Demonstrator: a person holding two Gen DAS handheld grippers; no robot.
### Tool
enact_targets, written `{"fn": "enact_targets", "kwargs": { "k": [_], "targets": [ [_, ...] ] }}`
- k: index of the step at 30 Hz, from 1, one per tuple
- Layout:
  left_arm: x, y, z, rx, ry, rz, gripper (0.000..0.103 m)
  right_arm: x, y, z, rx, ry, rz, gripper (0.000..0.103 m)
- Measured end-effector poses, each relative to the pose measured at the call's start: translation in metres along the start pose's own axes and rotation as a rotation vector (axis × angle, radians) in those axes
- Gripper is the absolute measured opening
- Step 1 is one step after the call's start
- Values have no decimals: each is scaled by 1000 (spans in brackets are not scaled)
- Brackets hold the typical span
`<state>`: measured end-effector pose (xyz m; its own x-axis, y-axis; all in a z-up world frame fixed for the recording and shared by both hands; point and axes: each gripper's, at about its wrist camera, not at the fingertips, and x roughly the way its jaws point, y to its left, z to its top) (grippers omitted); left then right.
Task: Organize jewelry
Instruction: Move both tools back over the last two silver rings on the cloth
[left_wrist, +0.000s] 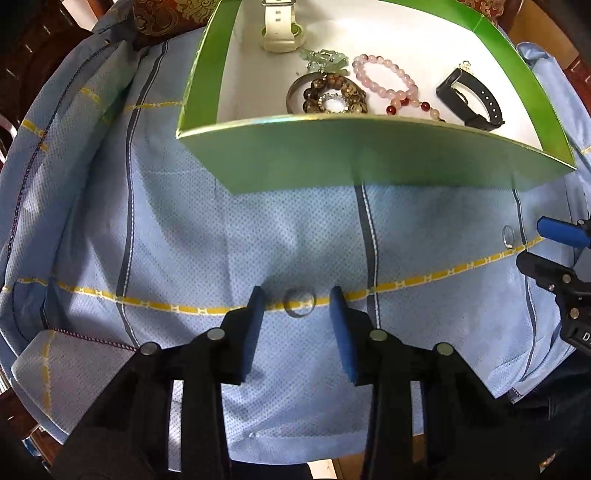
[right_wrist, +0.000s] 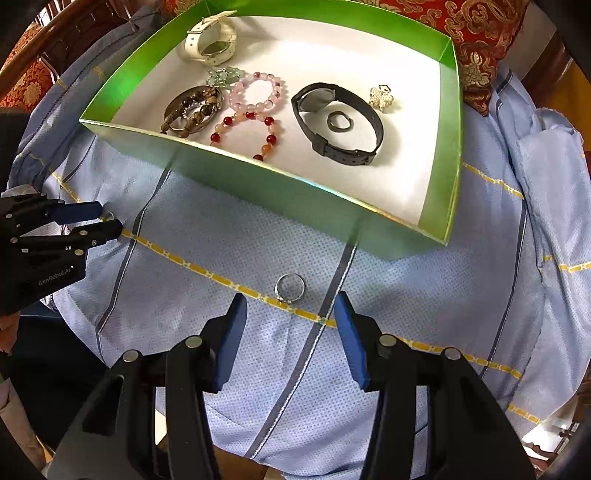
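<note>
The right gripper (right_wrist: 291, 301) is open over a blue cloth (right_wrist: 406, 295) with yellow lines. A silver ring (right_wrist: 290, 287) lies on the cloth just past its blue fingers (right_wrist: 347, 332). Behind it sits a green box (right_wrist: 280, 192). Inside are a white watch (right_wrist: 212, 38), a black watch (right_wrist: 338, 123) around a dark ring (right_wrist: 338, 120), a pink bead bracelet (right_wrist: 256, 92), a red bead bracelet (right_wrist: 251, 133) and a brown bead bracelet (right_wrist: 194, 107). The left gripper (right_wrist: 105, 220) is far off to the side, near a small ring (right_wrist: 109, 215).

two watches (right_wrist: 212, 38), three rings (right_wrist: 290, 288), one box (right_wrist: 295, 195)
</note>
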<state>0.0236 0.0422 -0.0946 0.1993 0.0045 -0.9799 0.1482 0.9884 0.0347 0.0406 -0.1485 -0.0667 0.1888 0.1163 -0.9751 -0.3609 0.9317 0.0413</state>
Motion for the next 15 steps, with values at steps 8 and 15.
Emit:
{"fn": "enact_targets", "kwargs": {
  "k": [8,15],
  "targets": [
    [-6,-20,5,46,-42,-3,17,-6,-5,2,69,-44,36,35],
    [-11,-26,2,72,-61,-7,17,15,15,-1,-9,24,-47,35]
  ]
}}
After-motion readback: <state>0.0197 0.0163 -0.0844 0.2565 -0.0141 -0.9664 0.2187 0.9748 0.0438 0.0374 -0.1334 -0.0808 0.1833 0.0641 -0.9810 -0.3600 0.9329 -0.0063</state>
